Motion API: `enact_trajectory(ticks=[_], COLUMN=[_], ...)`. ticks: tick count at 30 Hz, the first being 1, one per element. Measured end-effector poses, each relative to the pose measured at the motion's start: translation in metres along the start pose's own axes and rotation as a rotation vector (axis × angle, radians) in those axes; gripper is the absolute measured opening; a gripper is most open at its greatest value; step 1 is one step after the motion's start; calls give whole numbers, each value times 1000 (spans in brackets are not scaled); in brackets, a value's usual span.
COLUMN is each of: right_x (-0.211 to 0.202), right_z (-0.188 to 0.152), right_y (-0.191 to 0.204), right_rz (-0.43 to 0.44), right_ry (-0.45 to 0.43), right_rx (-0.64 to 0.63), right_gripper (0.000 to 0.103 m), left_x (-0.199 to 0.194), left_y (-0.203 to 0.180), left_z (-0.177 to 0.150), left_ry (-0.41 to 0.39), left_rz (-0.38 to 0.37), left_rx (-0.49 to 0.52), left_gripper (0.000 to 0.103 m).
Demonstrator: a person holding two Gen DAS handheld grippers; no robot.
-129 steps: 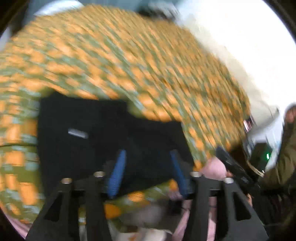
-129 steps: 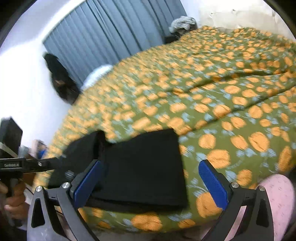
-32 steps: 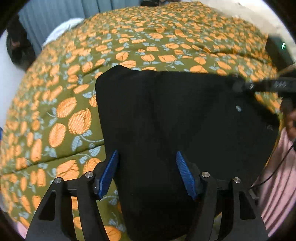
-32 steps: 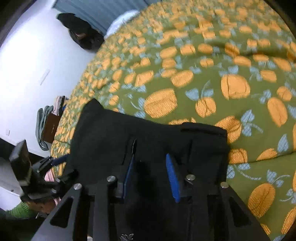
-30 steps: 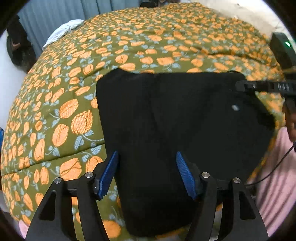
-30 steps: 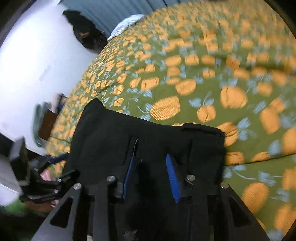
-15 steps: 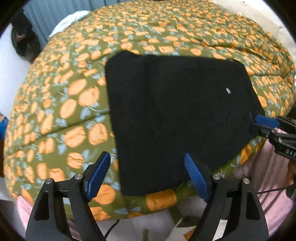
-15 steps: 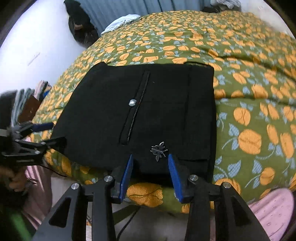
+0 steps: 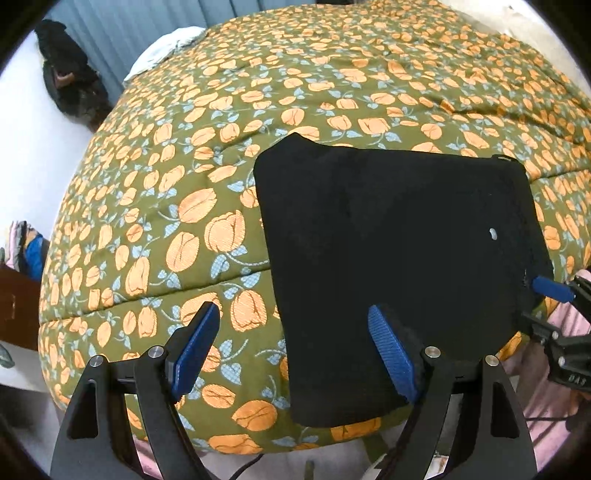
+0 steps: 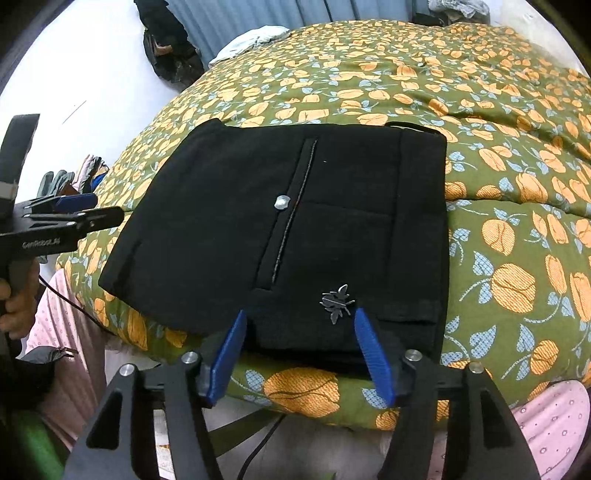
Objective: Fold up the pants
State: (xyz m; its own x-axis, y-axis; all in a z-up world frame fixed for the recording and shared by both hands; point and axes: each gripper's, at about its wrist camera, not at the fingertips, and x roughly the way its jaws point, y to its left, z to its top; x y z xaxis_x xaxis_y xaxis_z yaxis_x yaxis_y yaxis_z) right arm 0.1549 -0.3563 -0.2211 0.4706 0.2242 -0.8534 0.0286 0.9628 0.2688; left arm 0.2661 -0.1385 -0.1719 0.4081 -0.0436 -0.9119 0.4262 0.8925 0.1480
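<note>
The black pants lie folded into a flat rectangle near the front edge of the bed; in the right wrist view the fly, a silver button and a small metal emblem face up. My left gripper is open and empty, hovering over the fold's front left corner. My right gripper is open and empty, just in front of the waistband edge. The right gripper also shows at the fold's right edge in the left wrist view. The left gripper shows at the left in the right wrist view.
The bed has a green quilt with orange flowers. Grey curtains hang behind it, with a white cloth at the far edge. A dark bag sits by the white wall. Clothes pile at the left.
Both grippers have let go of the pants and pulled back toward the bed's front edge. Their jaws have opened wider. The folded pants stay flat on the quilt.
</note>
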Motion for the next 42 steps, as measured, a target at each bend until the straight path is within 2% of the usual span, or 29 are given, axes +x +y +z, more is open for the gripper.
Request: enact_trajectory(ticks=[5,7,11,16,18,21,25,27,28,31,33,34,35,36,38,40,42], right_x=[7,9,3,-12,-32,-52,-44,-28,-14,32,45,47,45,44,39,32,22], right_z=[0,0,2,12,26,51,93,108,114,116,109,105,102,100,95,93,95], right_y=[13,19,17,3,-4,-18,-26,-23,-21,-31,-41,-45,-47,-48,-54,-66,-79], right_rz=[-7,-25,-11,93,139,139,209,266,265,228,229,233,241,240,214,225,151], right_ry=[12,19,12,9,-48,-145,-201,-199,-184,-78,-56,-62,-69,-68,-54,-40,-31], right_rx=[-60,-91,-69,43,77,108,105,66,35,20,30,27,17,5,-18,-30,-36], right_gripper=[88,91,91,91,91,91,91,91,91,91,91,91,91,91,90,88,89], left_x=[5,8,16,23,22,27,46,62,70,98,116,123,128,131,130,123,110], left_y=[-3,-3,-1,0,3,10,7,2,0,-1,7,14,22,32,46,65,90], left_z=[3,4,9,21,29,46,77,92,98,114,122,125,128,130,132,133,124], left_ry=[18,25,44,62,50,26,-13,-28,-33,-45,-37,-24,-8,1,0,-3,-5], left_rz=[7,12,12,8,-2,-25,-95,-126,-121,-48,-3,1,-21,-58,-32,22,1], left_rx=[11,15,12,10,9,-4,-17,-22,-25,-26,-61,-86,-116,-160,-197,-233,-287], left_gripper=[84,84,84,84,84,87,87,87,87,87,88,91,95,95,95,95,94])
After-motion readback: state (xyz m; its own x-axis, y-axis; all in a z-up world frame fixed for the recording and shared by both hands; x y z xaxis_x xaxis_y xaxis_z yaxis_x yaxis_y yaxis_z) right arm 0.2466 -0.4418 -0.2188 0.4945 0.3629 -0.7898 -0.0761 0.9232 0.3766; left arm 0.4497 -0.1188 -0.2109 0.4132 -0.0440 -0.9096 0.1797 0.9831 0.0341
